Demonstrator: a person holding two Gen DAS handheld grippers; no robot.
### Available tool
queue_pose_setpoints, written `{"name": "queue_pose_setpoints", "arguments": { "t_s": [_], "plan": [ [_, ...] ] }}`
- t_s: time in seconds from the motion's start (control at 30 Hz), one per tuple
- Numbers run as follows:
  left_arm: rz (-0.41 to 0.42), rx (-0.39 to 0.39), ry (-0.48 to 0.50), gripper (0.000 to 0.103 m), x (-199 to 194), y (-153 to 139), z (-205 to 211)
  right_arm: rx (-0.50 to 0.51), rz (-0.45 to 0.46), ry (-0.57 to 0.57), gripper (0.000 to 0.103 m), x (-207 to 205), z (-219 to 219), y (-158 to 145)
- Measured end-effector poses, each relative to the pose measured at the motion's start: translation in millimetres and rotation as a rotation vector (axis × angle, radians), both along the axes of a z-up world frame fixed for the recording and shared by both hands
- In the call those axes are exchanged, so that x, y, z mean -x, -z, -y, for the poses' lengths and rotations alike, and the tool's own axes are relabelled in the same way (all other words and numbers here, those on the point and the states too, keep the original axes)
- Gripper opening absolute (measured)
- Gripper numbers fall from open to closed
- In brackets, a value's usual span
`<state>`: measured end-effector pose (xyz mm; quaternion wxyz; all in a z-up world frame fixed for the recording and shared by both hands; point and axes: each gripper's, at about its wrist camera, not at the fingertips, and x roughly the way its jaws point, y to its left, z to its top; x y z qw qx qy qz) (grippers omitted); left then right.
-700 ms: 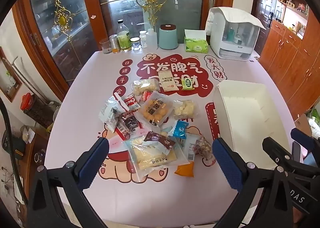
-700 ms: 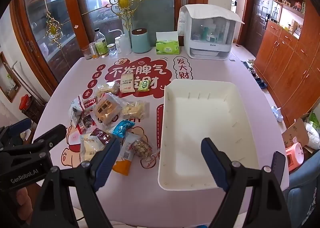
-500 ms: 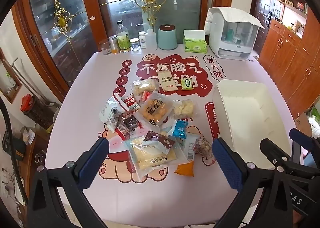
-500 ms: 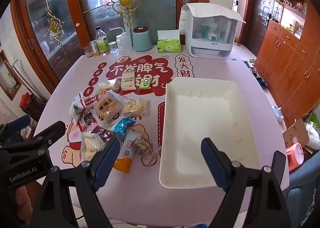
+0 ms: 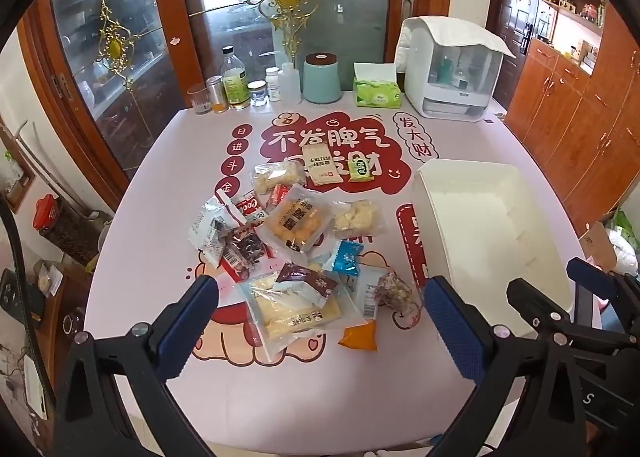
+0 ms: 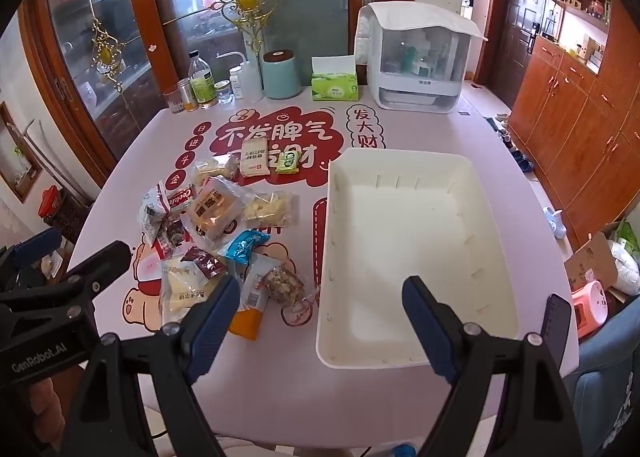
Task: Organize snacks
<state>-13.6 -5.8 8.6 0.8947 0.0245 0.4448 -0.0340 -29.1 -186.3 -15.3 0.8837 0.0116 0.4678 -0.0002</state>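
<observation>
Both grippers, left gripper [image 5: 320, 317] and right gripper [image 6: 320, 319], poised above the pink printed bench [image 5: 160, 217], fingers fully spread and empty, ready to lift scattered crinkly plastic snack packets [image 5: 296, 221] into the empty white rectangular plastic bin [image 6: 404, 173] alongside.

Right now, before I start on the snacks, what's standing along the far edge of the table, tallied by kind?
Bottles: 3 (green-label bottle, white pill bottle, white plastic bottle)
Small jars: 2 (amber jar, clear jar)
Drinking glass: 1
Teal canister: 1
Tissue box: 1
White storage cabinet: 1
Total: 9
</observation>
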Motion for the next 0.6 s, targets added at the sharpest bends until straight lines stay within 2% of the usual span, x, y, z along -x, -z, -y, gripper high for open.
{"name": "queue_pose_setpoints", "arguments": {
  "t_s": [0.6],
  "plan": [
    [0.003,0.027,0.022,0.099,4.2,-1.7,3.0,0.004,0.014,0.011,0.084,5.9,-0.4,-3.7]
  ]
}}
